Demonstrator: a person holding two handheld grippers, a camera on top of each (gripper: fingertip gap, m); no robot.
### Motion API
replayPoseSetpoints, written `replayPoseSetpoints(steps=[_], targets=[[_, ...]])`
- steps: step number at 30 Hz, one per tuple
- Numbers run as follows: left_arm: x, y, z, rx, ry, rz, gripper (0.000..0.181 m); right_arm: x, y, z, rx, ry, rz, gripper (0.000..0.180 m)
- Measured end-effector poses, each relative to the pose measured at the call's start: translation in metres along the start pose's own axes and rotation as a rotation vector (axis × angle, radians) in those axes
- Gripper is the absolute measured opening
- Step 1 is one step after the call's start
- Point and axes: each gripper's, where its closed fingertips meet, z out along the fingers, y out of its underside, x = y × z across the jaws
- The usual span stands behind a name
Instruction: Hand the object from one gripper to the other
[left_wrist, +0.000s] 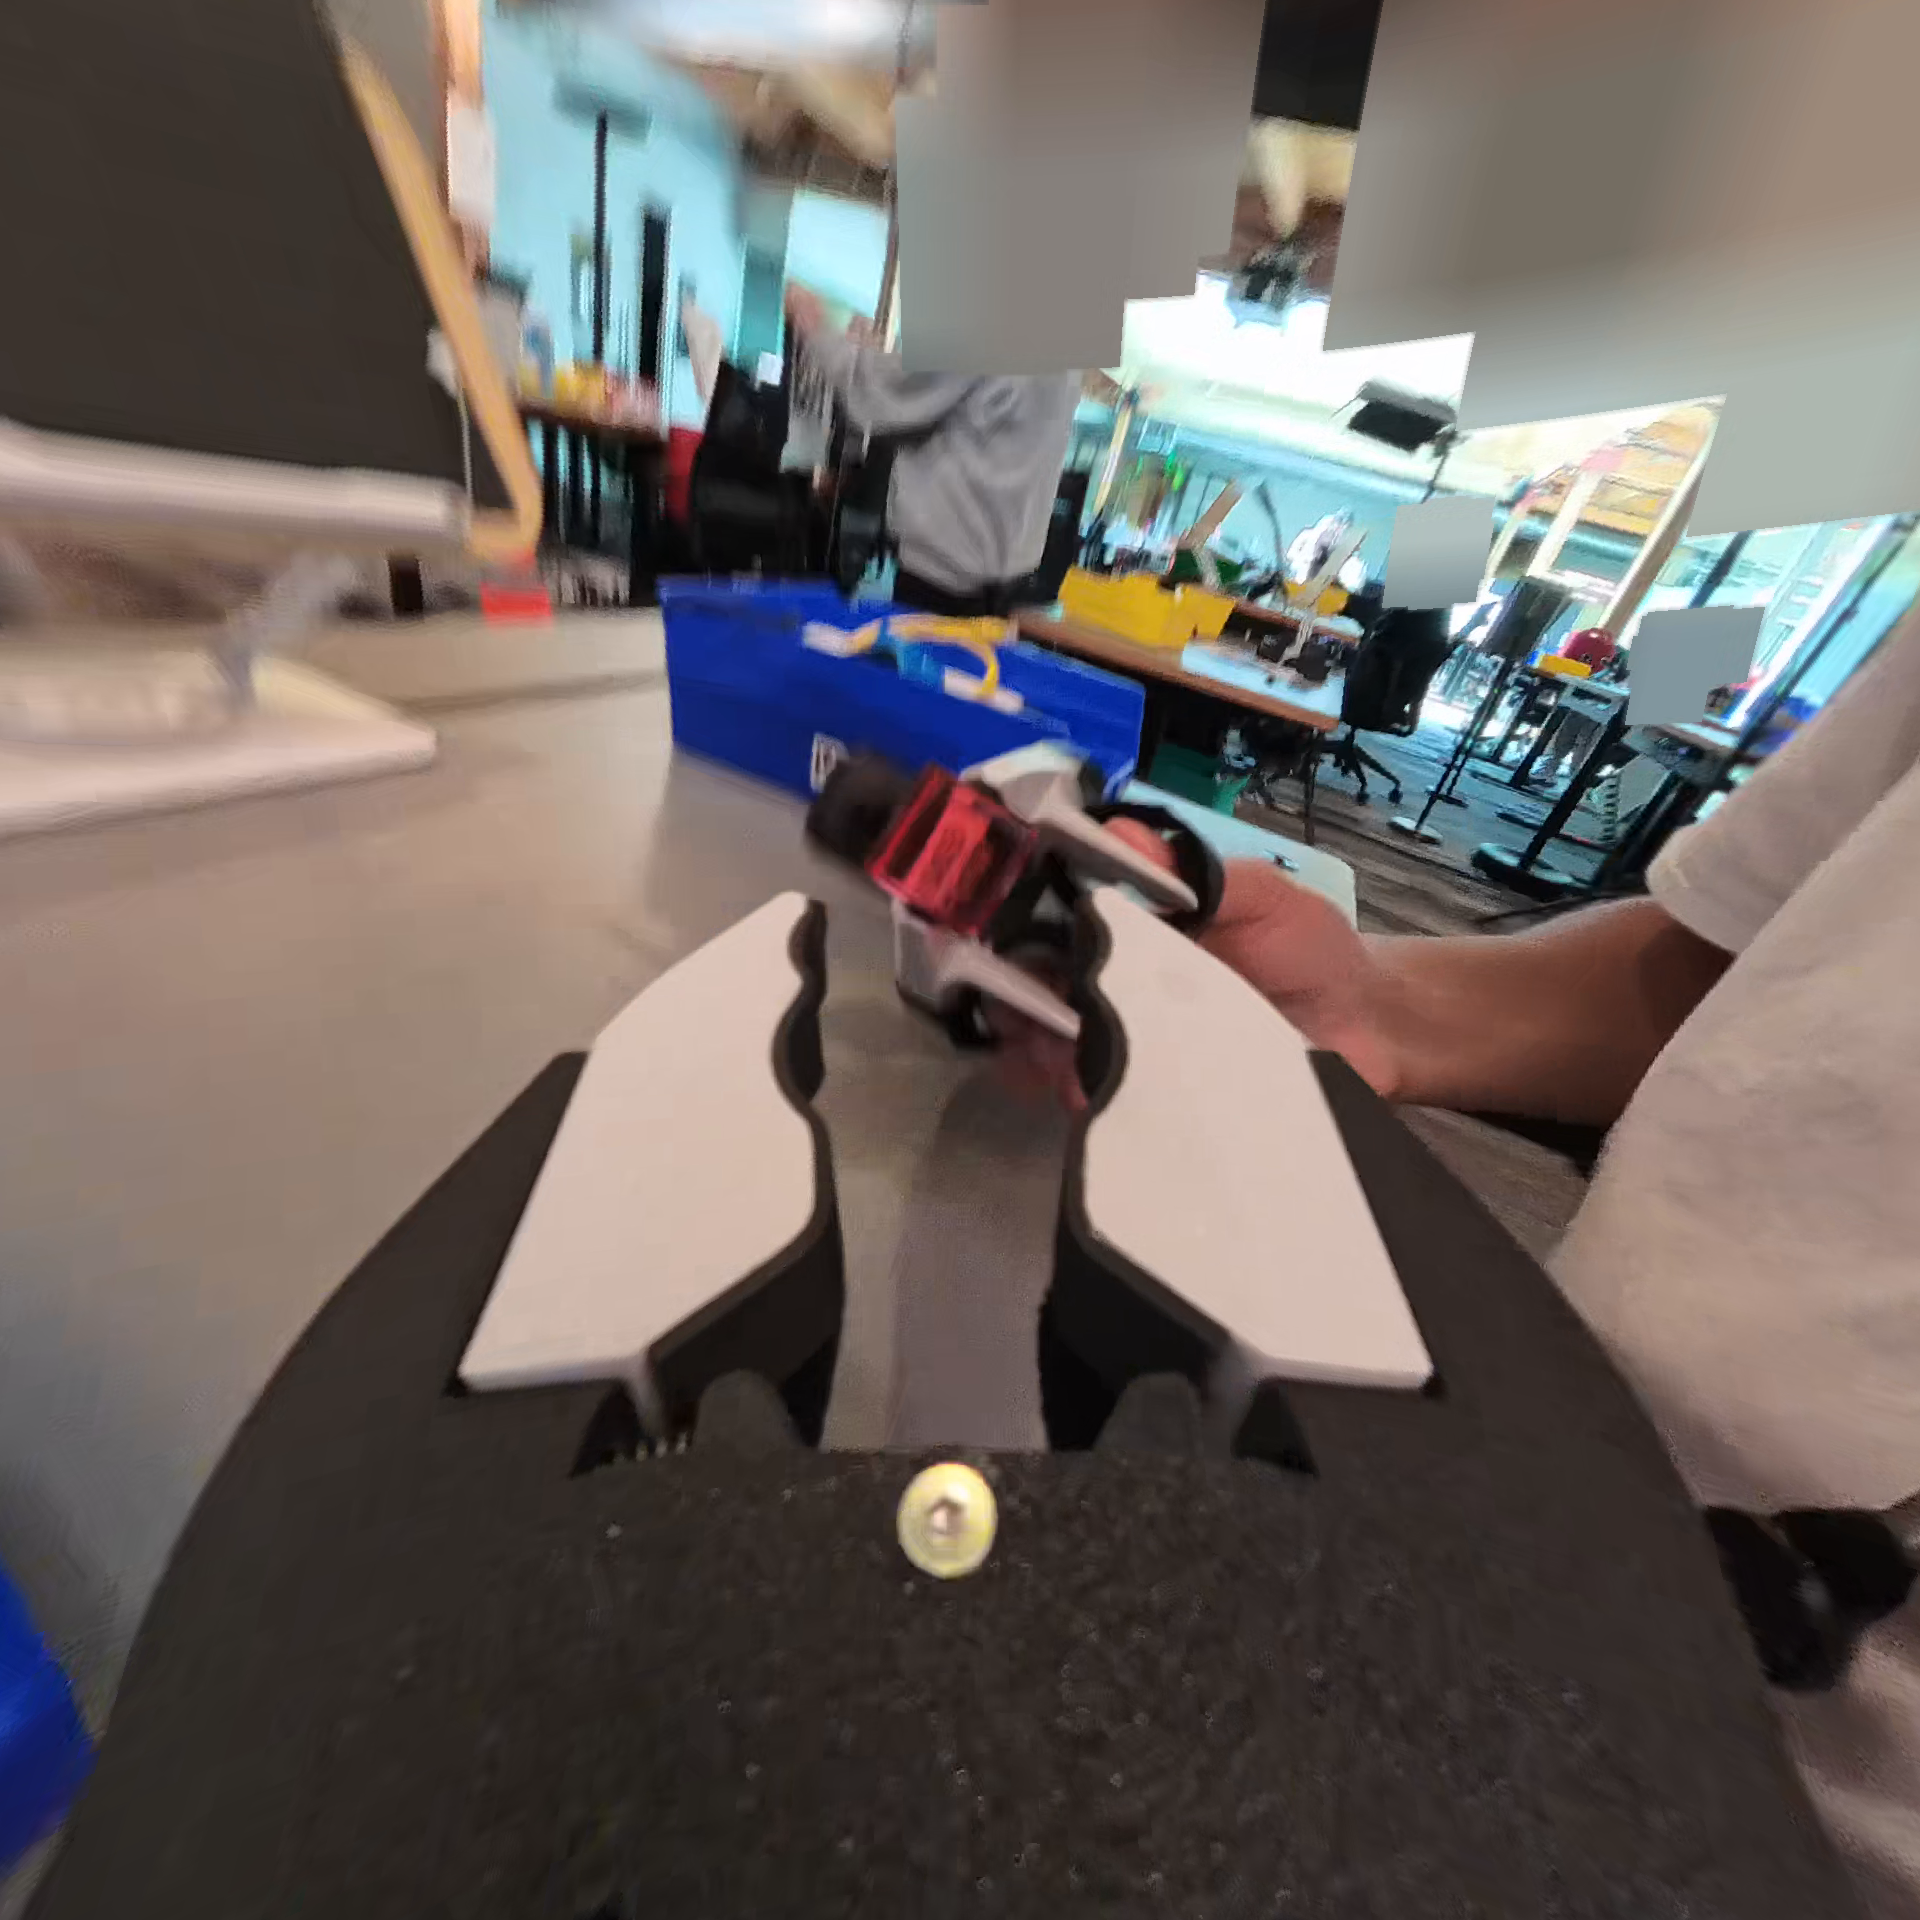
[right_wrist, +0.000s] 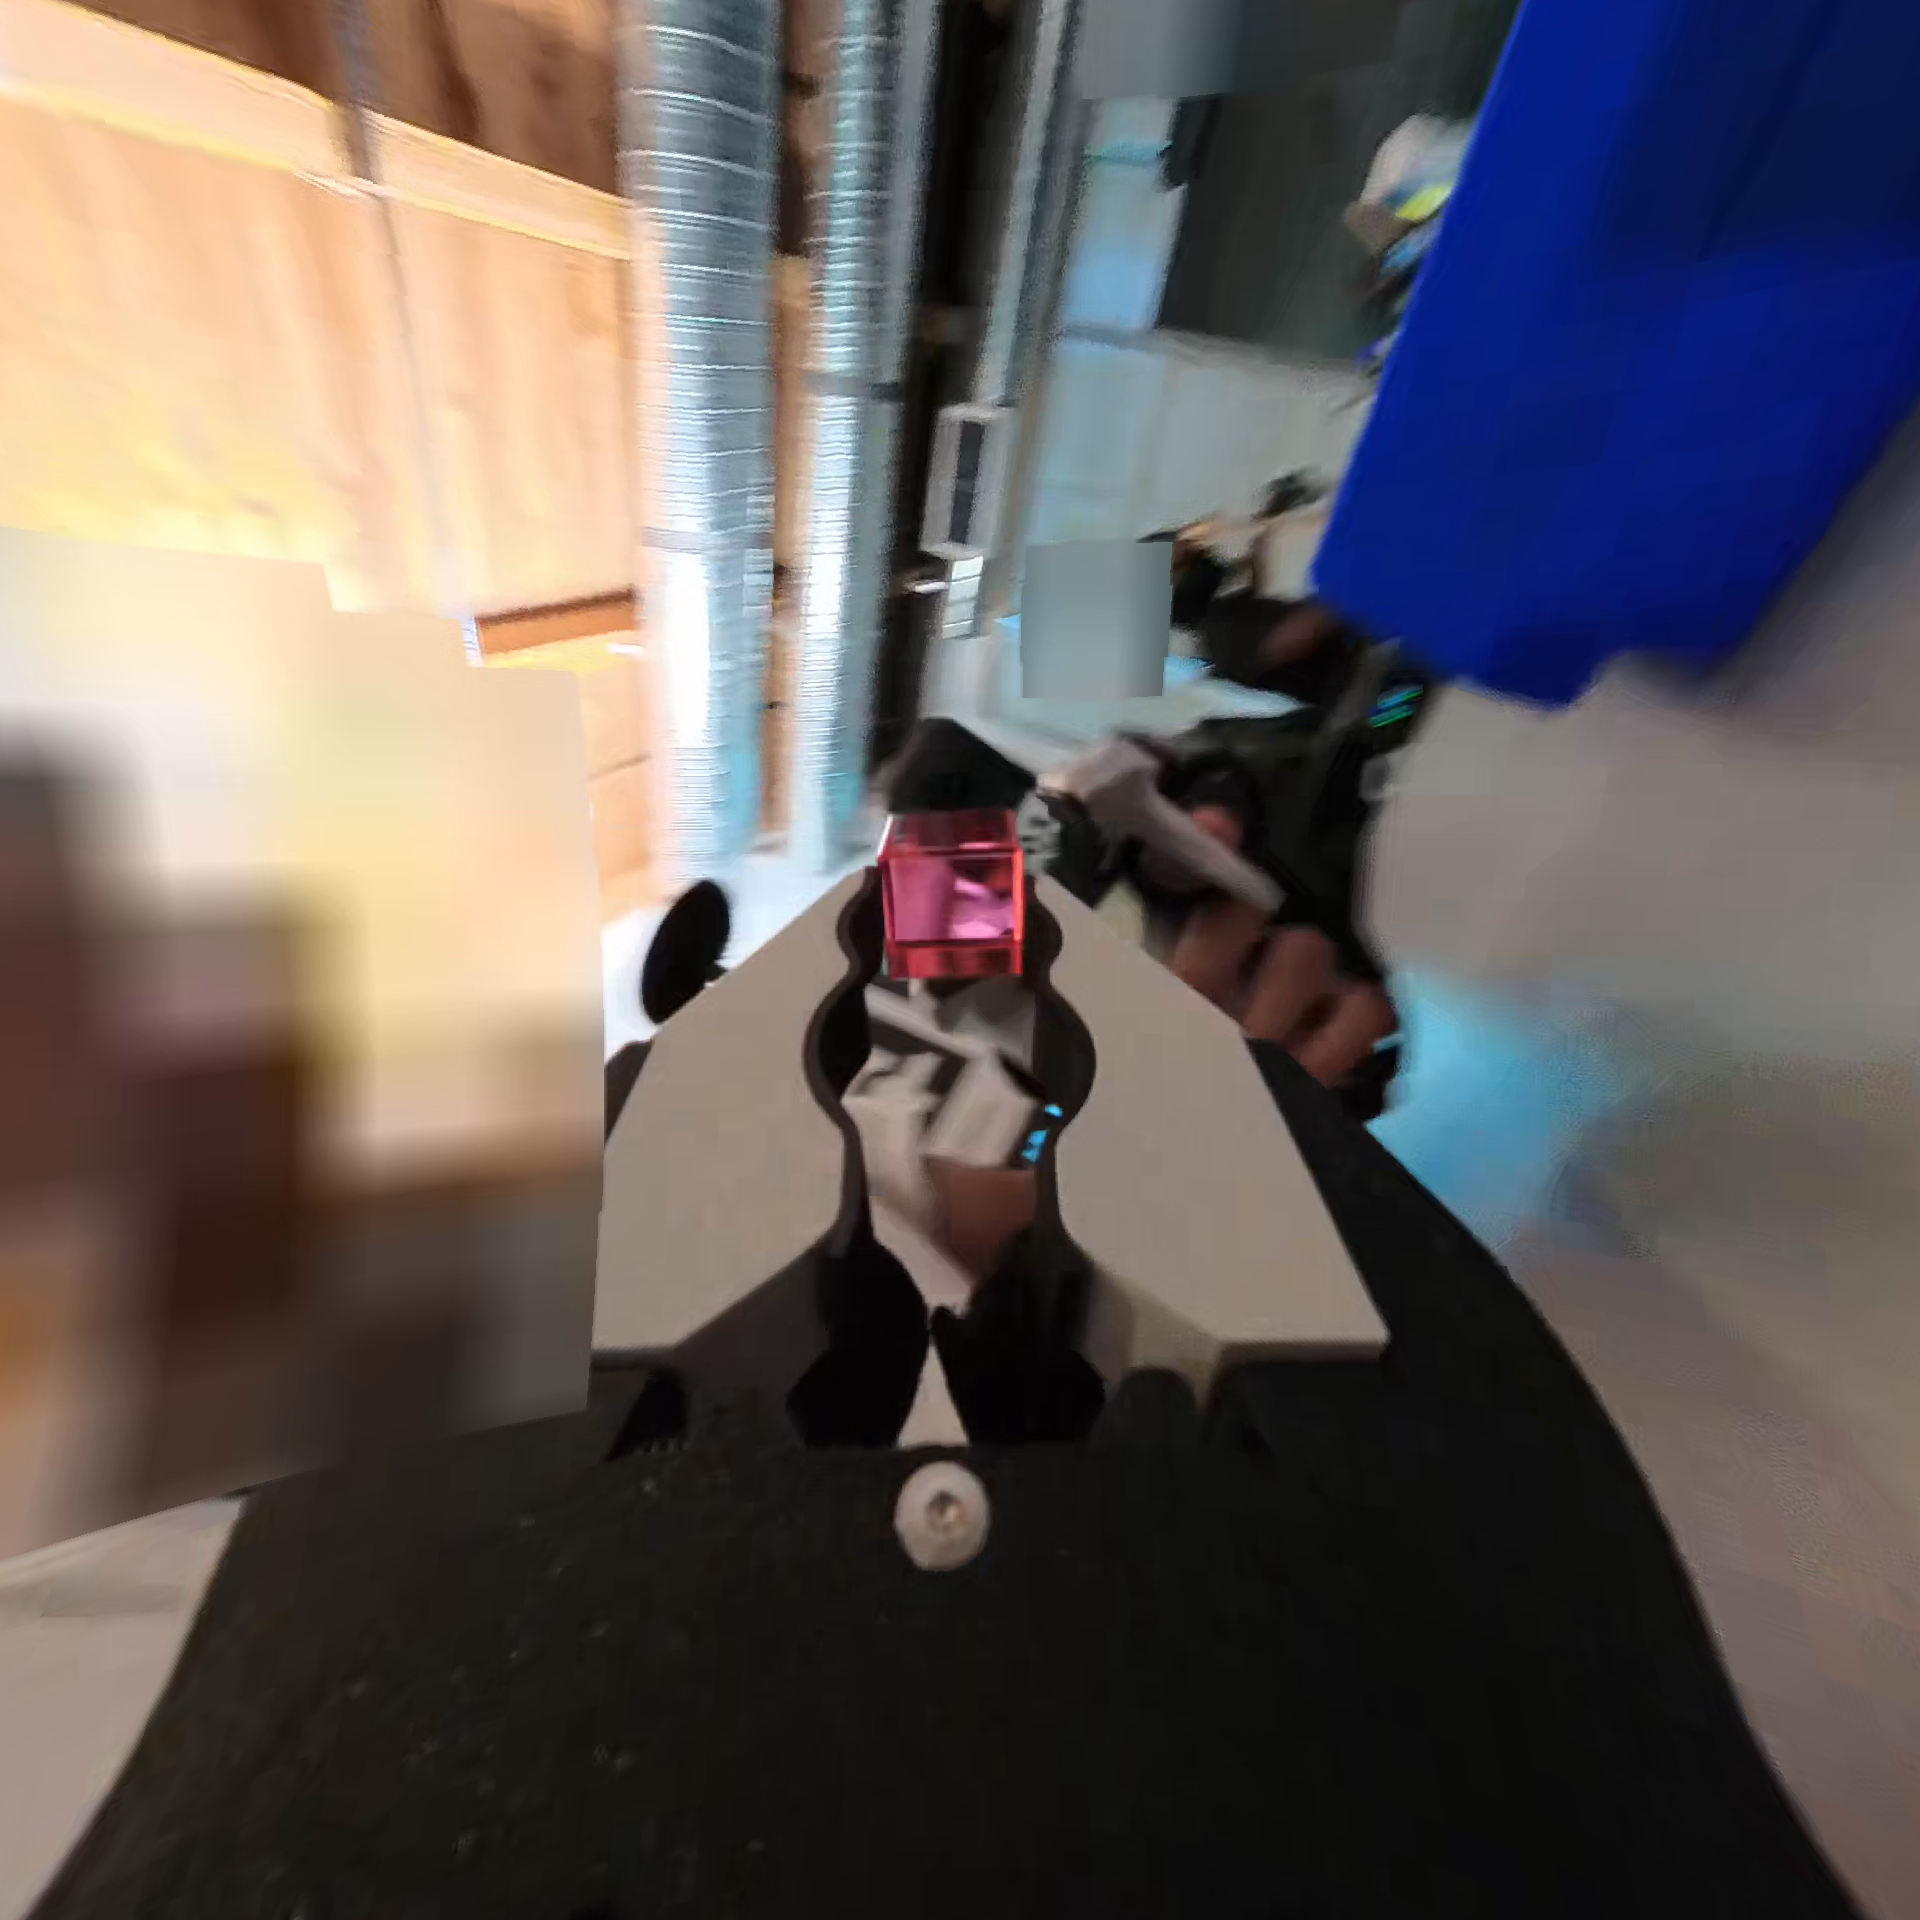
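Observation:
A small clear red cube (right_wrist: 951, 909) is pinched at the tips of my right gripper (right_wrist: 951, 902), which is shut on it. In the left wrist view the cube (left_wrist: 956, 854) sits in the right gripper (left_wrist: 920, 873), held by a hand (left_wrist: 1278, 956) just ahead of and slightly above my left gripper (left_wrist: 956, 925). The left gripper is open and empty, its white fingers (left_wrist: 686, 1122) spread apart, with the cube a short way beyond their tips. The left gripper shows blurred to the right behind the cube in the right wrist view (right_wrist: 1164, 821).
A grey table (left_wrist: 364, 987) lies below. A blue bin (left_wrist: 831, 696) with cables stands behind the cube. A monitor on a stand (left_wrist: 208, 499) is at the left. A person in a grey top (left_wrist: 966, 468) stands farther back. A blue shape (right_wrist: 1621, 312) fills the right wrist view's upper right.

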Motion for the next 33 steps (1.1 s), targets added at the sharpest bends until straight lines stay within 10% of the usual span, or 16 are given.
replayPoseSetpoints(steps=[1,7,24,33], targets=[[-0.004,0.008,0.003,-0.044,-0.005,-0.095,0.05,0.004,-0.004,-0.004,0.015,0.081,-0.096,0.025],[-0.002,0.012,0.009,0.047,0.107,-0.467,0.042,0.012,-0.002,-0.005,-0.038,0.272,-0.404,0.025],[-0.006,0.03,0.003,-0.127,0.082,-0.403,0.025,0.009,-0.009,-0.013,-0.109,0.276,-0.492,0.036],[0.021,0.058,0.009,-0.387,0.123,-0.066,0.025,0.026,0.035,-0.048,-0.736,0.436,-0.616,0.046]])
